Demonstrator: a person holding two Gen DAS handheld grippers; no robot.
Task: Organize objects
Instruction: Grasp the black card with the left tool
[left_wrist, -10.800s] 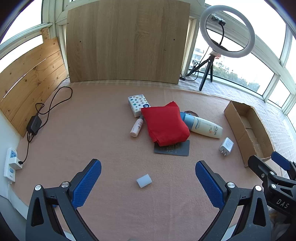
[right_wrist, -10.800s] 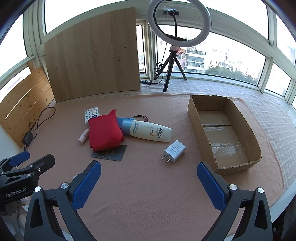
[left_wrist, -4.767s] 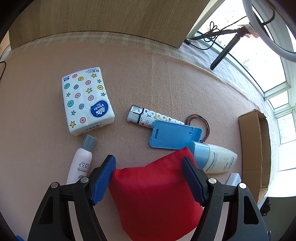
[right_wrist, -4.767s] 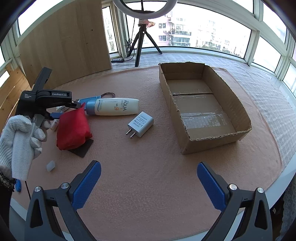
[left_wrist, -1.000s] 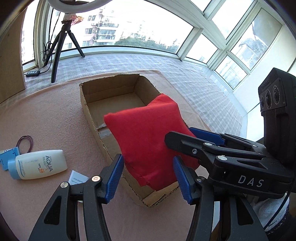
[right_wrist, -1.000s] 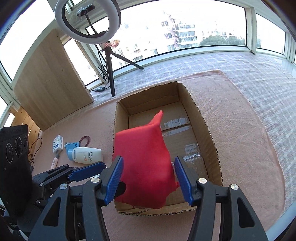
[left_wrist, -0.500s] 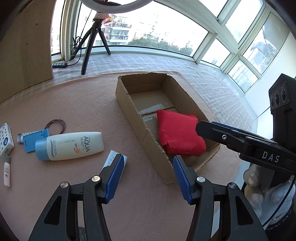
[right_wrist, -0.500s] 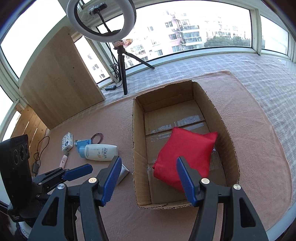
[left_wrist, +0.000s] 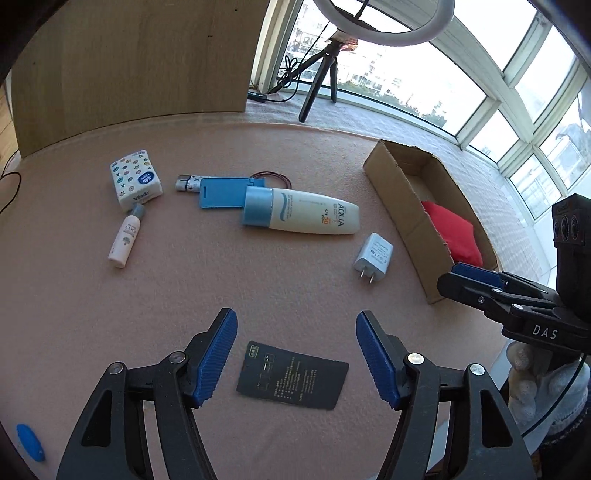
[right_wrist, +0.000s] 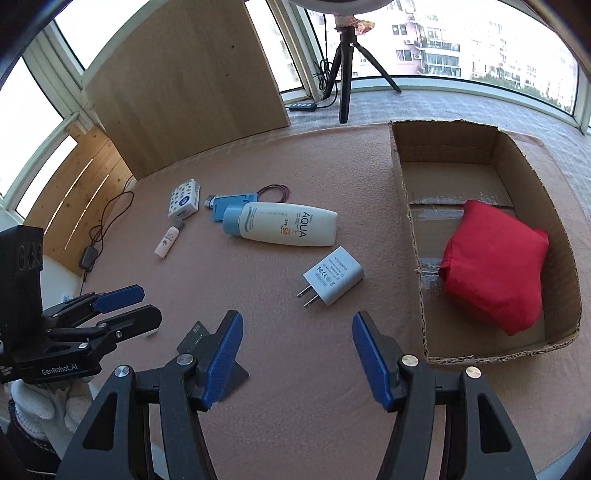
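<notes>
Pink felt covers the counter (left_wrist: 295, 295), with a wooden board and a ring-light tripod behind it by the windows. At the far left lie a tissue pack (left_wrist: 135, 180) and, just beside it, a small white bottle (left_wrist: 125, 240). Next comes a blue card holder (left_wrist: 225, 191) over what looks like a patterned tube, though little of that shows, and a dark hair band behind. A sunscreen bottle (left_wrist: 301, 216) lies on its side with its cap on the holder. A black card (left_wrist: 292, 374) lies flat between the fingers of the left gripper (left_wrist: 295, 360), which are spread and hold nothing. Further right sits a white charger (right_wrist: 330, 276), ahead of the right gripper (right_wrist: 297, 356), likewise released and empty. At the far right the cardboard box (right_wrist: 410, 229) holds the red pouch (right_wrist: 495, 266), set against its near right wall.

The card seems the next pick. Being thin and flat, it probably needs the fingers pressed low to the felt and closed on its short edges, or tipped up on one edge first.
</notes>
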